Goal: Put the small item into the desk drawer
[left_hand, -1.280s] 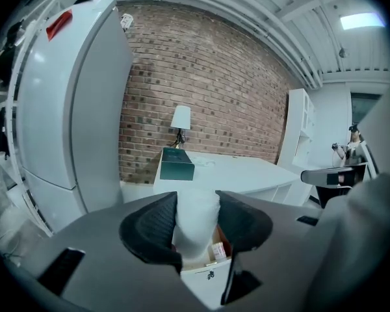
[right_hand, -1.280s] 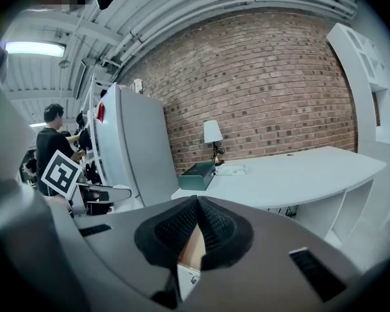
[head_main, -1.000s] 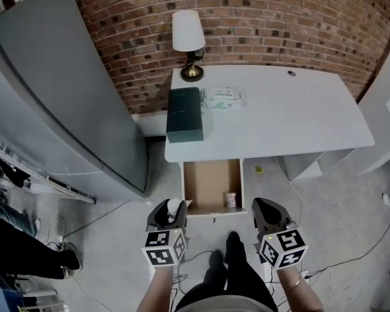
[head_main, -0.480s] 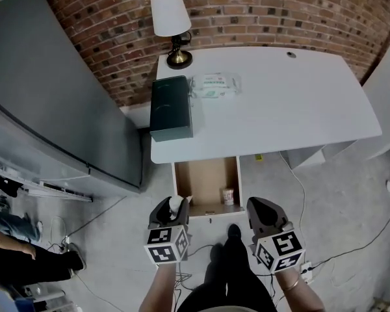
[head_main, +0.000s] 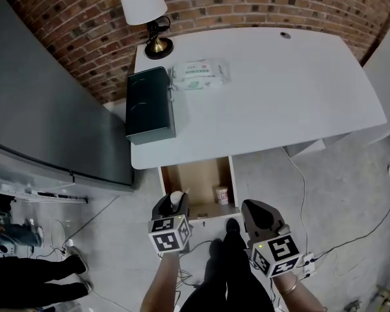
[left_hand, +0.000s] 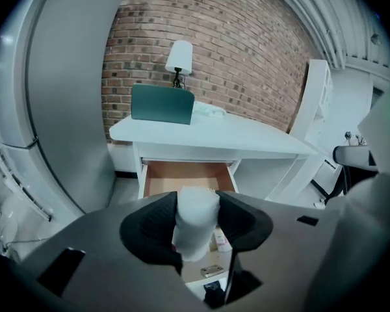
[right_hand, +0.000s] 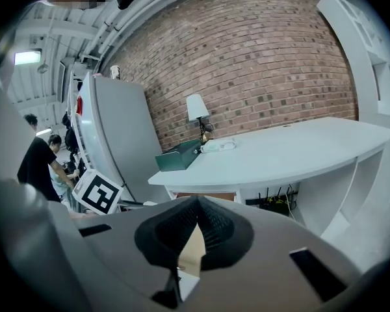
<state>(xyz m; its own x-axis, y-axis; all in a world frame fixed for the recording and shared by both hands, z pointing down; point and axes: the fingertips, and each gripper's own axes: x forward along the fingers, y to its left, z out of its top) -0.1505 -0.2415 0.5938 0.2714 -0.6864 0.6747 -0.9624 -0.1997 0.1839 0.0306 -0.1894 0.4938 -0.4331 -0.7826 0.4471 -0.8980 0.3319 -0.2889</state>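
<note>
The small item (head_main: 175, 199) is a white cylinder, upright between the pads of my left gripper (head_main: 173, 207), which is shut on it just in front of the open drawer (head_main: 192, 179). In the left gripper view the white item (left_hand: 196, 225) fills the gap between the jaws, and the drawer (left_hand: 182, 177) lies straight ahead under the white desk (left_hand: 247, 137). A small bottle (head_main: 221, 194) stands in the drawer's near right corner. My right gripper (head_main: 258, 214) hovers to the right of the drawer front, shut with nothing in it; its jaws (right_hand: 196, 208) meet at the tips.
On the desk (head_main: 286, 90) stand a lamp (head_main: 145, 8), a dark green box (head_main: 149, 106) and a pack of wipes (head_main: 200, 72). A tall grey cabinet (head_main: 45, 109) stands left of the desk. People (right_hand: 39, 168) stand at the far left. Cables lie on the floor (head_main: 312, 194).
The head view has shifted: desk and drawer now sit further left in the picture and closer to the grippers. Both grippers keep their state, the left still holding the white item.
</note>
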